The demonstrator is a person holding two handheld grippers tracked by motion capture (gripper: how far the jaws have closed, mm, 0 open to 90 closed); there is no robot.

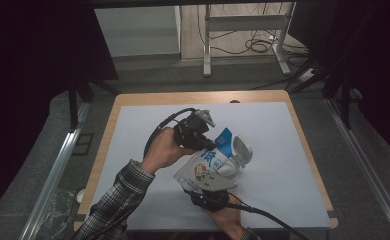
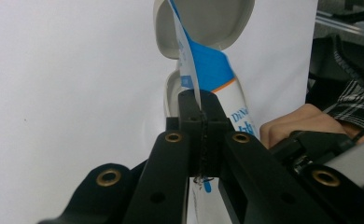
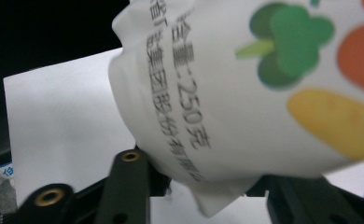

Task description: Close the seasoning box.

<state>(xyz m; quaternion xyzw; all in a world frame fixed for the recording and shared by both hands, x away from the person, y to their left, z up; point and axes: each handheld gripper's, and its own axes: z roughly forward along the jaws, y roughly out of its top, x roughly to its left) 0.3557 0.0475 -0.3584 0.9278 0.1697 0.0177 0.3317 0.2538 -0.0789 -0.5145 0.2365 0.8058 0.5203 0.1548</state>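
Observation:
A white printed bag (image 1: 205, 167) with a blue top is held tilted over the table mat, its top end towards a white round container (image 1: 242, 150) with an open lid. My left gripper (image 1: 214, 142) comes in from the left and is shut on the bag's thin blue top edge. In the left gripper view the jaws (image 2: 202, 114) meet flat on that edge (image 2: 213, 65), with the container (image 2: 203, 23) just beyond. My right gripper (image 1: 210, 192) is under the bag's bottom end. In the right gripper view the bulging bag (image 3: 245, 93) sits between its jaws (image 3: 213, 179), which stand fairly wide against its sides.
A pale mat (image 1: 283, 150) covers most of the wooden table (image 1: 309, 150). Metal rails run along both sides of the table. A desk frame with cables (image 1: 263, 45) stands on the floor beyond the far edge.

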